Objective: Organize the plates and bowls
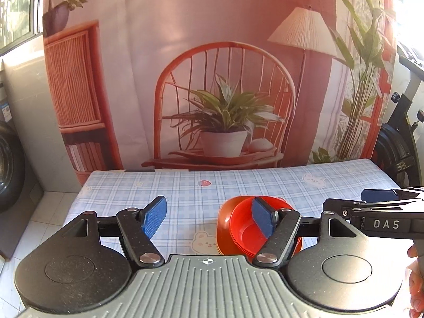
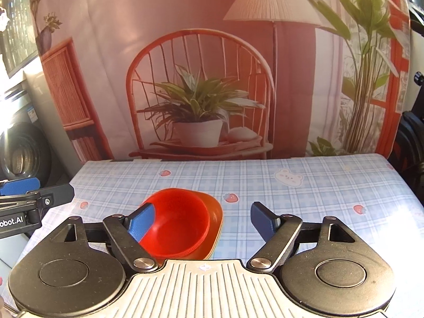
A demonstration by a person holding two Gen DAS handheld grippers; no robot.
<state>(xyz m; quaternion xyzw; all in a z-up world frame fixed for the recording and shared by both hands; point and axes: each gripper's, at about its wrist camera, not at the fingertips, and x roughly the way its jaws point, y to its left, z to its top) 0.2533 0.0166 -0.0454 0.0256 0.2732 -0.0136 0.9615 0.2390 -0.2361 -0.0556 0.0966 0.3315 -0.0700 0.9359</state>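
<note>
The red bowls [image 1: 249, 233] sit nested in a stack on an orange plate [image 1: 222, 225], on the bench w/ the blue check cloth [image 1: 185, 185]. The left hand-held gripper [image 1: 209, 218] hangs above the bench, pads spread wide, nothing between them. The stack is below and just past its right pad [image 1: 261, 218]. The right hand-held gripper [image 2: 204, 222] is spread wide too, empty. The stack lies under its left pad [image 2: 141, 224], partly hidden by it. Neither one touches the bowls. A strawberry print [image 2: 231, 197] is near the plate's far side.
</note>
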